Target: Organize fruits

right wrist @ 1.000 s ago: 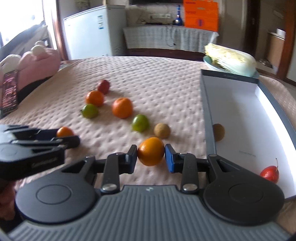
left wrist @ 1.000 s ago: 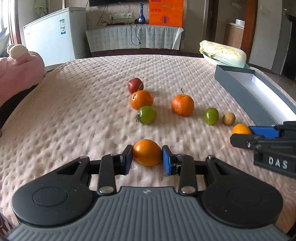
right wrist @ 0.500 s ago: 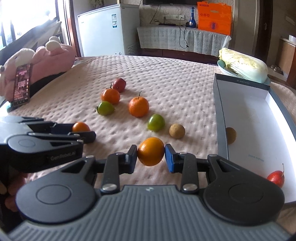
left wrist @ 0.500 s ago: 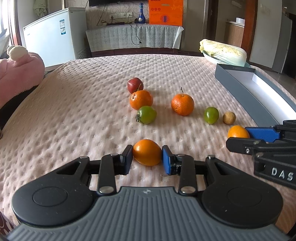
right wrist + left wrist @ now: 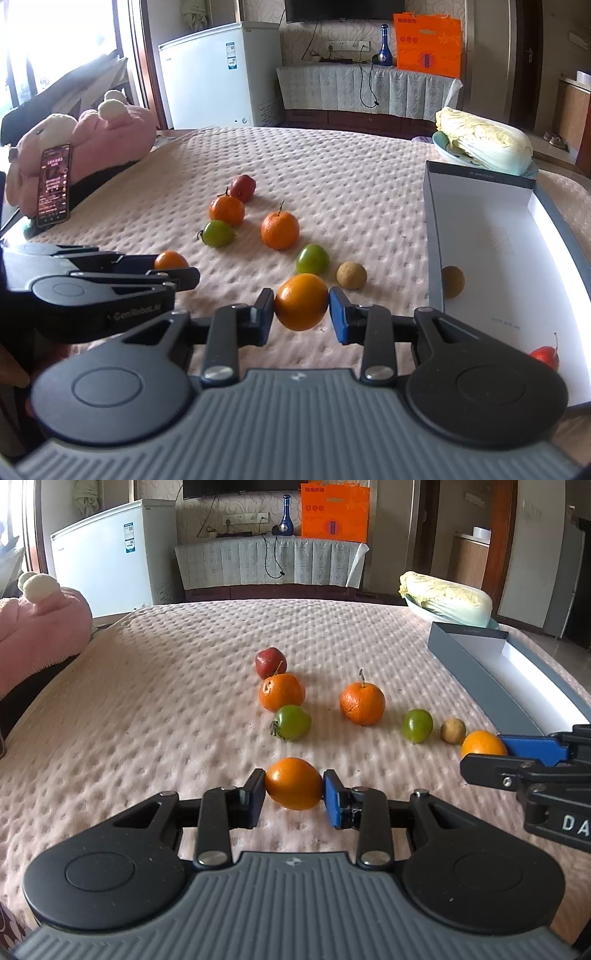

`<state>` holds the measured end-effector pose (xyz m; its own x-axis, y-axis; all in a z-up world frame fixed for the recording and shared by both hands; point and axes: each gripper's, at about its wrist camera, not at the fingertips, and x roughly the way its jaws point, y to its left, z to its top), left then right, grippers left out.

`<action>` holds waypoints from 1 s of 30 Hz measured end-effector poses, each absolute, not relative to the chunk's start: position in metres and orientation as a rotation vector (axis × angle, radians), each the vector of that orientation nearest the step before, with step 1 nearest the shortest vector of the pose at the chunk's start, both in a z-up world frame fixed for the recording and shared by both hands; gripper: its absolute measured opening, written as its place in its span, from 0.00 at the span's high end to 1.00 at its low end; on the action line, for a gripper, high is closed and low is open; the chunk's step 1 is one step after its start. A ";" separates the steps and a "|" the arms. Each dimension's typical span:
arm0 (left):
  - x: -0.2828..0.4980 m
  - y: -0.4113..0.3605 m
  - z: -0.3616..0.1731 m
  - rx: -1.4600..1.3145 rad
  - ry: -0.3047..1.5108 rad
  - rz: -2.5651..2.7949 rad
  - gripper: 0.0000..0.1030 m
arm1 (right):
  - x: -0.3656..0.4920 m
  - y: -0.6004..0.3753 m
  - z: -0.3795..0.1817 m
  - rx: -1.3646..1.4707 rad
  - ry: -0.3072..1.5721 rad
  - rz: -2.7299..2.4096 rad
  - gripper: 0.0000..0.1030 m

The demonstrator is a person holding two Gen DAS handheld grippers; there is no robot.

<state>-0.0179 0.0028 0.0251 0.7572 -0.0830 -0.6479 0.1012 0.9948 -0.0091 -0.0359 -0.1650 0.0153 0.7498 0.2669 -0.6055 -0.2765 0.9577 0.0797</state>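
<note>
Over pink cloth (image 5: 147, 709), both hand-held grippers (image 5: 294, 794) (image 5: 301, 310) clamp orange fruits (image 5: 293, 783) (image 5: 301, 301).

White fridge (image 5: 218, 74) at the back wall, cloth-covered sideboard (image 5: 365, 90) with blue bottle (image 5: 384, 46) and orange bag (image 5: 428, 44), bright window (image 5: 62, 44) at left, dark television (image 5: 343, 9) above.

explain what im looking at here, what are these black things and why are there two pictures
Each picture comes from a camera on a hand-held two-finger claw, looking along its fingers. One shows the left claw clamping a smooth orange fruit; the other shows the right claw clamping another round orange fruit. Each view also catches the other claw from the side. Oranges, green fruits, a dark red one and a small brown one lie on the bumpy pink cover. The grey-walled white tray already holds a brown and a red fruit.
</note>
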 end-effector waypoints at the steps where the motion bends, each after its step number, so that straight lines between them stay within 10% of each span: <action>1: -0.018 0.003 0.025 0.028 0.704 -0.096 0.62 | -0.037 -0.166 0.016 -0.016 0.656 0.296 0.66; 30: -0.019 -0.008 0.032 0.017 0.685 -0.113 0.62 | -0.046 -0.165 0.027 -0.027 0.618 0.298 0.66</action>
